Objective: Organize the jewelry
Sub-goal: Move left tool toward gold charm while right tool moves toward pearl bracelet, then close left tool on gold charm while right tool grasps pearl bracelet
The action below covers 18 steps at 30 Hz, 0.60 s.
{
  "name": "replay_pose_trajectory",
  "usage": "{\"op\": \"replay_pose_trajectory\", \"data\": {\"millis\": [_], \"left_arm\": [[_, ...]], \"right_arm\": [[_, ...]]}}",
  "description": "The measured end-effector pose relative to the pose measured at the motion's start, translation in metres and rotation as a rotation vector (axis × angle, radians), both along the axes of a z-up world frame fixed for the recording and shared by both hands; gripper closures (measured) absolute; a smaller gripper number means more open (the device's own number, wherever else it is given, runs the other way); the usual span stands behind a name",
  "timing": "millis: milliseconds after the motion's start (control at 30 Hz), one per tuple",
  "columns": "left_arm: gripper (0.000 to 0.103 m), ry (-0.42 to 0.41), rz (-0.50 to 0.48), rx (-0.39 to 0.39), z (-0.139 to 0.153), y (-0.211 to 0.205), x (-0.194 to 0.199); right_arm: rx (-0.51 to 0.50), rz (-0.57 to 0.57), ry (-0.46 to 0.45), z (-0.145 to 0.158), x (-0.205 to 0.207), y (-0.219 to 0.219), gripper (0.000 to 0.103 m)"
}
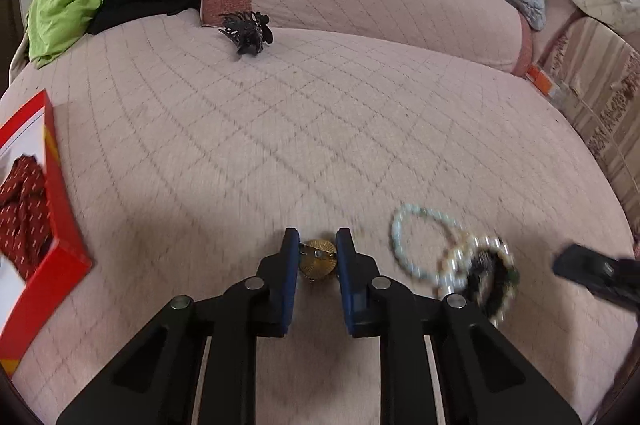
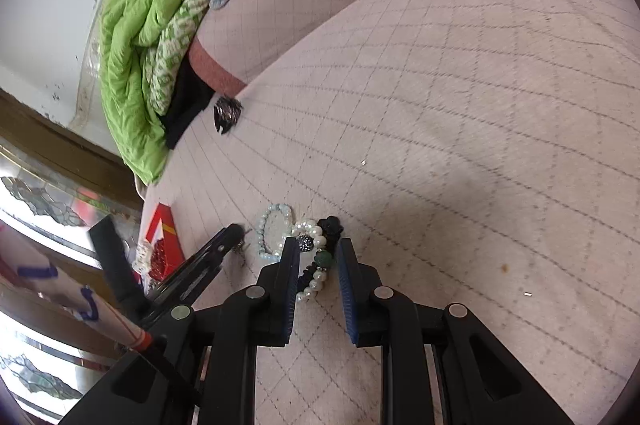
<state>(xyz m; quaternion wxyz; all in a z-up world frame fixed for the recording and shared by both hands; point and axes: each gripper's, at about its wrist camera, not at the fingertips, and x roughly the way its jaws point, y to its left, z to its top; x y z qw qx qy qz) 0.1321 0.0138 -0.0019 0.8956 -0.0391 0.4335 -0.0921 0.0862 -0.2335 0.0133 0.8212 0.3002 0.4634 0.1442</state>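
Between the pads of my left claw [image 1: 317, 257], clenched, sits a gold brooch [image 1: 318, 259] on the bed [image 1: 280, 129]. My right claw [image 2: 318, 257] straddles the bead bracelets [image 2: 316, 257], grip uncertain. Risk: tangled bracelets lifting together; the red box [image 1: 60, 225] waits leftward.

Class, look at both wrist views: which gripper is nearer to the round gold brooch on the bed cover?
Left. The left gripper has the gold brooch between its pads, closed on it. The right gripper is off to the side, at the pile of bracelets.
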Motion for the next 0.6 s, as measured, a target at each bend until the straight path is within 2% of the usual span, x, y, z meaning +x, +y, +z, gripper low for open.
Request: {"op": "replay_pose_trajectory", "data": {"millis": [133, 267, 333, 367, 400, 467, 600], "left_arm": [[0.085, 0.007, -0.028, -0.018, 0.001, 0.007, -0.025], [0.085, 0.013, -0.049, -0.026, 0.001, 0.013, -0.039], [0.085, 0.017, -0.060, -0.031, 0.001, 0.017, -0.045], [0.085, 0.018, -0.065, -0.035, 0.001, 0.018, -0.048], [0.085, 0.019, -0.071, -0.041, 0.002, 0.020, -0.050], [0.085, 0.017, -0.090, -0.046, 0.006, 0.021, -0.054], [0.085, -0.013, -0.118, -0.061, 0.015, 0.025, -0.059]], "right_arm": [[-0.035, 0.026, 0.020, -0.007, 0.011, 0.018, 0.082], [-0.160, 0.027, 0.033, -0.012, 0.019, 0.036, 0.082], [-0.181, 0.033, 0.041, -0.016, 0.020, 0.039, 0.082], [-0.196, 0.032, 0.038, -0.016, 0.019, 0.041, 0.089], [-0.200, 0.028, 0.030, -0.013, 0.018, 0.040, 0.090], [-0.170, 0.017, 0.001, -0.005, 0.015, 0.036, 0.090], [-0.130, 0.005, -0.144, 0.033, -0.002, 0.029, 0.090]]}}
